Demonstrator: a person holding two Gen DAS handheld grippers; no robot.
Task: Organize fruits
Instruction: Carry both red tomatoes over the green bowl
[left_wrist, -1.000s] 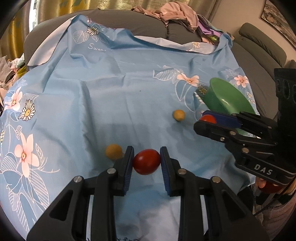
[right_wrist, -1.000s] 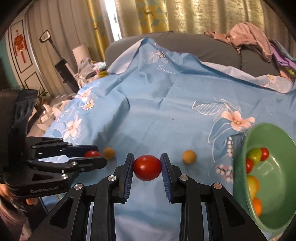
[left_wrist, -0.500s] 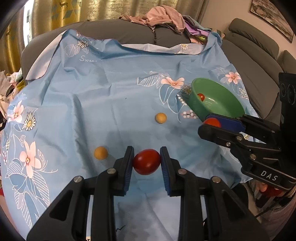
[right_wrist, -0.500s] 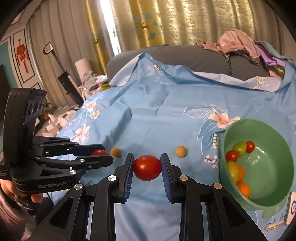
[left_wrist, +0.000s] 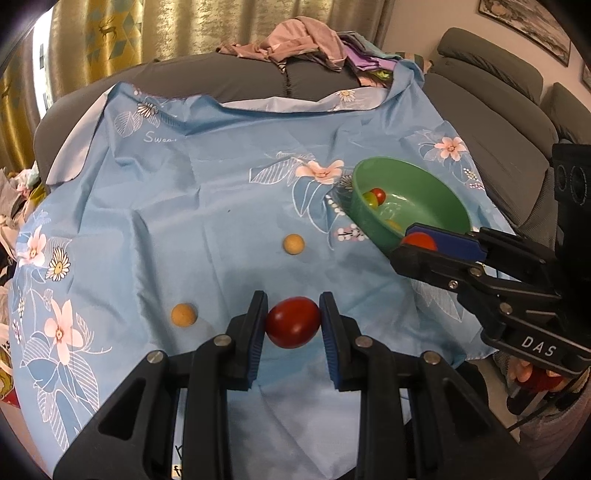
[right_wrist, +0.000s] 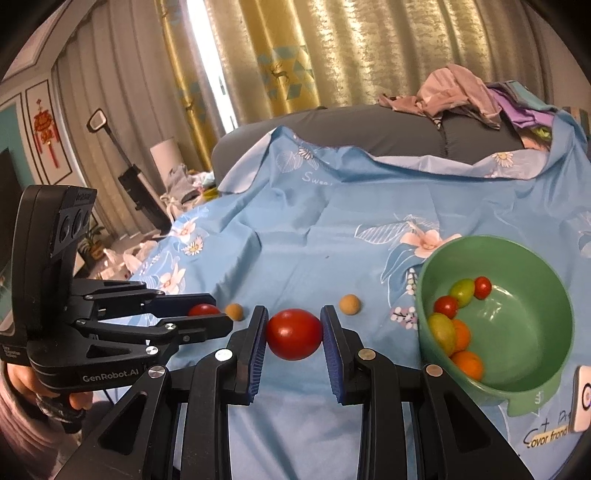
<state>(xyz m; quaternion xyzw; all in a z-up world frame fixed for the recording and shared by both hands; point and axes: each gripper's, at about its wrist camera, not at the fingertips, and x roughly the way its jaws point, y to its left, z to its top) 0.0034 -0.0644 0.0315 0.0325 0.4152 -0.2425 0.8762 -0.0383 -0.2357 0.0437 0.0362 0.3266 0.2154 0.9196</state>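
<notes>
Fruits: one dark red tomato (left_wrist: 293, 327) clamped between the blue pads of the left gripper (left_wrist: 293, 325), held clear above the blue floral cloth (left_wrist: 184, 221); a second red tomato (right_wrist: 294, 333) clamped the same way in the right gripper (right_wrist: 294, 334), pads pressing both sides; both claws closed on their fruit, neither one apart. In the left wrist view the right gripper sits at the right, over the near rim of the green bowl (left_wrist: 454, 206), its tomato half hidden behind the blue pad; in the right wrist view the left gripper shows at the left, a hand under its handle at the lower left edge. Two small tan balls on the cloth: one (left_wrist: 183, 314) just left of the left claw, towards the cloth's near left part; the other (left_wrist: 294, 244) further in, near the middle, between the claws and the bowl, apart from it. Bowl stands on the cloth's right side, near the right edge; inside it, seen from the right wrist: two small red tomatoes, two yellow-green fruits, two orange ones, bunched along the left wall. A small white card or device (right_wrist: 583, 397) at the cloth's near right corner, just beside the bowl. Cloth draped over a grey sofa (left_wrist: 258, 81); heap of clothes (left_wrist: 295, 40) on the sofa back beyond the far edge; gold curtains (right_wrist: 332, 51) behind.
</notes>
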